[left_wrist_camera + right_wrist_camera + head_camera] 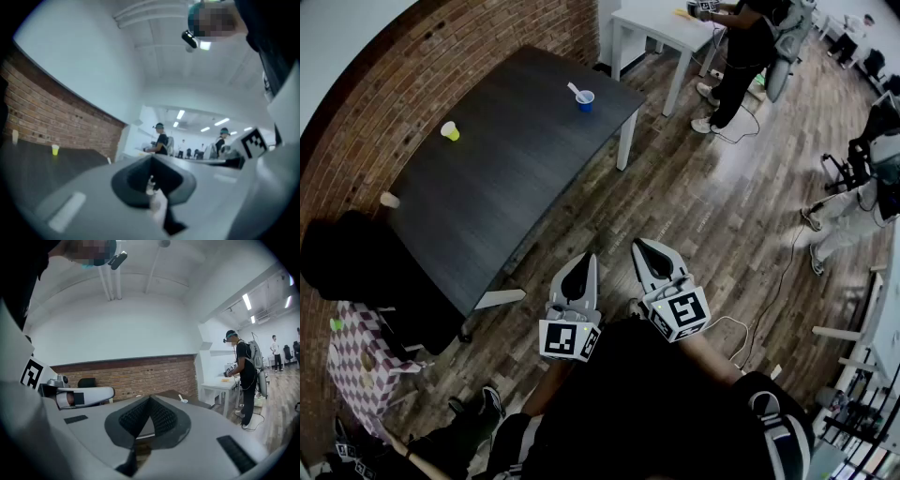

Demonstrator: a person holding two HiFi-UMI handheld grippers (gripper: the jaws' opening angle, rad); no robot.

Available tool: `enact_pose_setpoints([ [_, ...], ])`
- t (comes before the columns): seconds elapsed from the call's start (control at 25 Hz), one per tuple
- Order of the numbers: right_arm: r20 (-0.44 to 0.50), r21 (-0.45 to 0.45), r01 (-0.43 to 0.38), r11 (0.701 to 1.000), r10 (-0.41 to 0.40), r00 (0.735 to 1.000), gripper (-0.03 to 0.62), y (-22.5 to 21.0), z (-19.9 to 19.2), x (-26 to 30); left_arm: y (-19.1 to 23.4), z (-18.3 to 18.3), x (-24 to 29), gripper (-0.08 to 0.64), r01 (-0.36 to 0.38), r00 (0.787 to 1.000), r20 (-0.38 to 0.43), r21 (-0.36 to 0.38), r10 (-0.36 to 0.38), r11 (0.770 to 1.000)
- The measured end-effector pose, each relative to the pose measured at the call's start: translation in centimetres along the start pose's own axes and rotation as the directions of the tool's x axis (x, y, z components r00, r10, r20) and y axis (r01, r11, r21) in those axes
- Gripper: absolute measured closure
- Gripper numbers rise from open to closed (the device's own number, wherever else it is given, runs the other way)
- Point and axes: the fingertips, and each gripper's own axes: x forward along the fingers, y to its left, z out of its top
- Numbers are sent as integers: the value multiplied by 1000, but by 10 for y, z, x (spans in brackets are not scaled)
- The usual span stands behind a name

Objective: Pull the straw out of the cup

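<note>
Both my claws are closed tip to tip with nothing between the jaws. The left gripper (584,261) and right gripper (643,247) sit side by side at lower centre of the head view, close to my body, over bare wood floor (722,216). The dark table (497,178) runs from upper centre down to lower left, and its near corner lies just left of the left gripper. The blue cup (586,102) stands near the table's far right corner, upper centre, well apart from both claws. The white straw (575,91) is in it, leaning left. Open floor runs along the table's right edge up toward the cup. Also on the table are a yellow-green cup (450,131) and a pale cup (389,200), both toward the left edge beside the brick wall (356,122). Upper right, a white table (656,23) has a person (741,56) standing at it. A second person (862,202) is at the right edge. A white cable (741,330) lies on the floor just right of the right gripper. A checkered cloth (356,361) is at lower left.
</note>
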Motion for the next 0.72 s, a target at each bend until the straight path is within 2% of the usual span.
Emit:
enact_pose_setpoints([
  [0.72,8,-4,-5,1000,5,1000,588,-9,0,-2,-8,-1,9,555,7,1000,-1,5,-7,1000],
])
